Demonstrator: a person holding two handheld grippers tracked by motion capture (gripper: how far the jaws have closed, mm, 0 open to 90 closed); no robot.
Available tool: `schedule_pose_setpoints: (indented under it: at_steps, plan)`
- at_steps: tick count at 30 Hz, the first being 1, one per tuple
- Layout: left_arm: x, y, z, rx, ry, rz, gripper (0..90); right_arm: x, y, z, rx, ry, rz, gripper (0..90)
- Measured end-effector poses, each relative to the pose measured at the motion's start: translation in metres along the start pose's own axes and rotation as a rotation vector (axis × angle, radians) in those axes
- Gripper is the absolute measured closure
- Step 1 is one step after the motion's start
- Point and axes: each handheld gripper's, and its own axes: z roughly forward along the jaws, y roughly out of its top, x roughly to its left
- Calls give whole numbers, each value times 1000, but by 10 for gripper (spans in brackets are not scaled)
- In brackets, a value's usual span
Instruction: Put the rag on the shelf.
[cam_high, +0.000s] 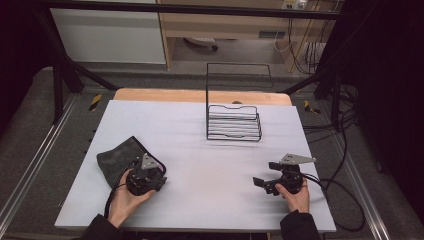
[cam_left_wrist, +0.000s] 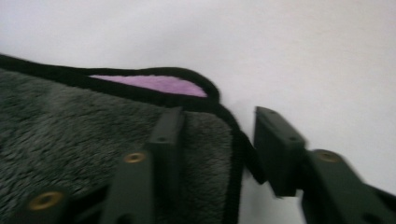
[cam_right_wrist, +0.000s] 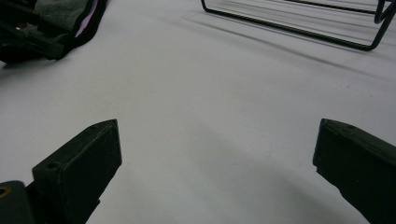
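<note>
My left gripper (cam_high: 150, 170) is at the grey cloth's (cam_high: 120, 156) corner.
Cloth lies well left of the wire rack (cam_high: 233, 122), long axis slanting toward it; jaws straddle its hem, unclamped; right gripper (cam_high: 265, 184) gapes wide.

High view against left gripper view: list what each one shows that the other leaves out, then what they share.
High view: the black wire rack at the back of the table, and the right claw standing open. Left gripper view: the cloth's purple underside at a turned-up edge, and its black hem running between the open jaws of the left claw. Shared: the grey cloth, the left claw and the white table.
</note>
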Motion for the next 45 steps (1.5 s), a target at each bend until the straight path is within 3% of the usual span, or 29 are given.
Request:
schedule_pose_setpoints:
  at_steps: [6, 9, 12, 18, 21, 25, 31, 40, 45]
  plan:
    - [-8, 3, 2, 25, 81, 40, 683, 0, 0, 0, 0, 3, 3, 18]
    - [-5, 4, 2, 26, 78, 32, 743, 0, 0, 0, -2, 5, 4, 18]
    - [1, 3, 0, 20, 41, 5, 779, 1, 0, 0, -2, 11, 7, 19]
    - [20, 0, -5, -23, -83, -73, 813, 1, 0, 0, -3, 17, 9, 21]
    - [25, -1, -10, -48, -124, -91, 820, 1, 1, 1, -6, 20, 10, 22]
    - [25, 0, -14, -60, -154, -83, 823, 1, 0, 2, -3, 23, 9, 23]
    - [13, 6, -17, -97, -225, -77, 823, 1, 1, 1, -4, 22, 8, 23]
    - [-3, 16, -17, -120, -260, -62, 821, 1, 0, 2, -2, 21, 10, 24]
    - [-21, 30, -13, -121, -285, -18, 821, 1, 0, 1, 0, 18, 9, 24]
